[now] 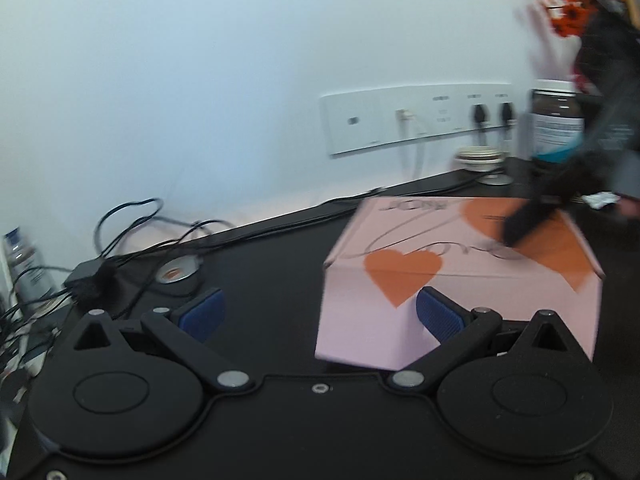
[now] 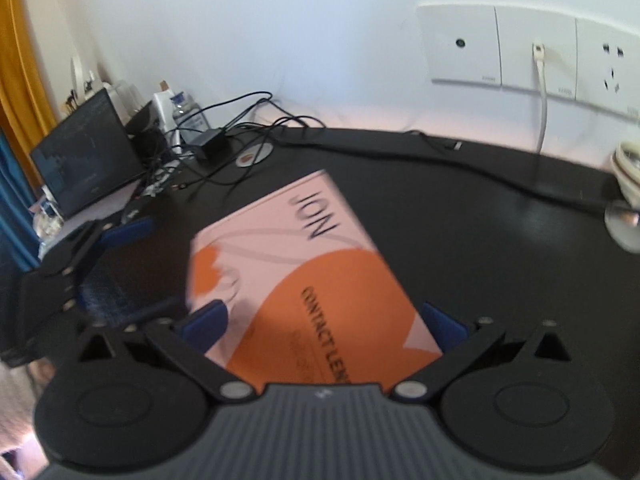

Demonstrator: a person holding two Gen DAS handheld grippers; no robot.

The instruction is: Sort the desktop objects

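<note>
My right tongs (image 2: 322, 322) are wide open, blue pads either side of the near end of the pink box (image 2: 304, 280), straddling it but not pinched on it as far as I can tell. My left tongs (image 1: 318, 312) are also wide open, holding nothing; the right pad (image 1: 436, 314) sits in front of the box's near side, contact unclear through blur. The box (image 1: 460, 280) lies flat on the black desk (image 1: 260, 264), lid up, hearts and lettering on it. It looks like thin cardboard: I judge it light, stiff at the edges, crushable mid-panel, smooth enough to slip. Best hold is across the short width at the side walls, near a corner, not on the lid. Beyond it: loose cables (image 2: 240, 128), a laptop (image 2: 86, 156), wall sockets (image 2: 532, 52), a brown jar (image 1: 556, 124).
</note>
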